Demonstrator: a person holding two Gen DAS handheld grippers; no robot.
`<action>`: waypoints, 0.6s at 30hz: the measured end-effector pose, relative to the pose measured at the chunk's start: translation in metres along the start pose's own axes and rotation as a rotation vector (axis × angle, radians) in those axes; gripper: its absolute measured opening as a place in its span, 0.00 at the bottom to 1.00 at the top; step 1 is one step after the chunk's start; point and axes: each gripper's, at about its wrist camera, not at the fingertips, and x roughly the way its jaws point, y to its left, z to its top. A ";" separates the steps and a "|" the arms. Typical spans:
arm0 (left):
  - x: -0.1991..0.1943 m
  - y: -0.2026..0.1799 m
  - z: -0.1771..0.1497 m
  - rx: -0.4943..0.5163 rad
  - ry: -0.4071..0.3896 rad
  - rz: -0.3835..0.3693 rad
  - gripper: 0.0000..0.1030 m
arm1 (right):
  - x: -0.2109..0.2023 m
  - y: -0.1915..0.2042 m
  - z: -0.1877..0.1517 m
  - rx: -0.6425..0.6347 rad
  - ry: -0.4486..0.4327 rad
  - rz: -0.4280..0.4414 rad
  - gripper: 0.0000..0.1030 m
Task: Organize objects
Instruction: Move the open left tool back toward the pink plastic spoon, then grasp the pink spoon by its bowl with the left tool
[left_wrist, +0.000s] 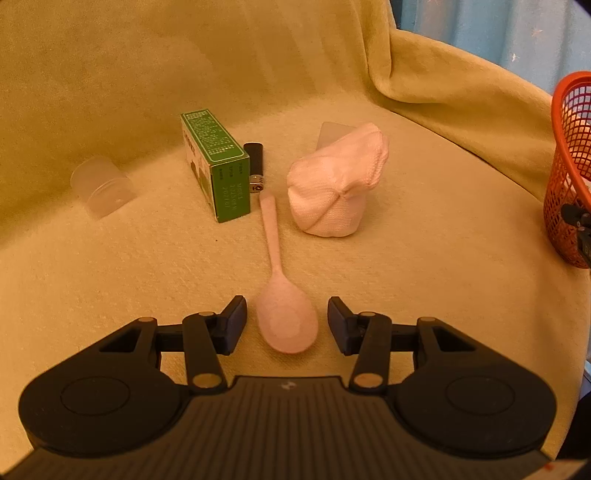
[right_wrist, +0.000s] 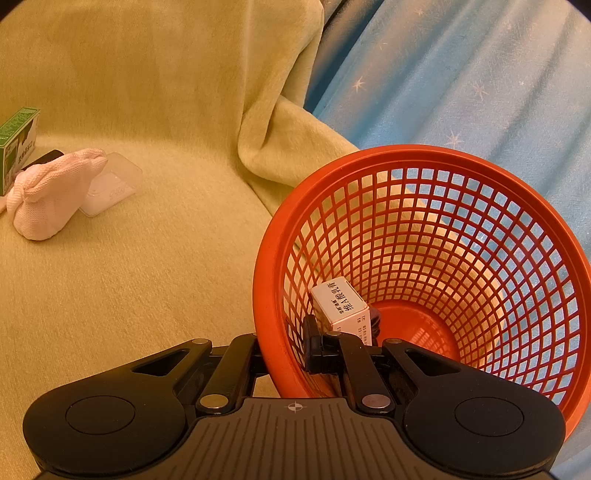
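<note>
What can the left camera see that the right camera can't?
Only the left camera shows the pink spoon between the open left gripper, and a clear cup. Only the right camera shows the white box inside the basket, whose rim the right gripper clamps. Both show the green box, the white sock, the lighter and the basket.

Pink spoon (left_wrist: 286, 321), green box (left_wrist: 218, 166), orange mesh basket (right_wrist: 424, 162), perhaps star-patterned blue curtain (right_wrist: 461, 81).

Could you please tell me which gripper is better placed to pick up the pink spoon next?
Left gripper: open, straddling the pink spoon. Right gripper is clamping the orange basket.
</note>
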 end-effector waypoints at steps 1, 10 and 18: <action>0.000 0.000 0.000 0.004 -0.001 0.004 0.39 | 0.000 0.000 0.000 0.000 0.000 0.000 0.04; 0.001 0.001 -0.001 0.025 -0.001 0.014 0.30 | 0.000 0.000 0.000 0.001 0.000 0.000 0.04; -0.006 0.004 0.004 0.007 -0.005 -0.004 0.25 | 0.000 0.000 0.000 0.000 0.001 0.000 0.04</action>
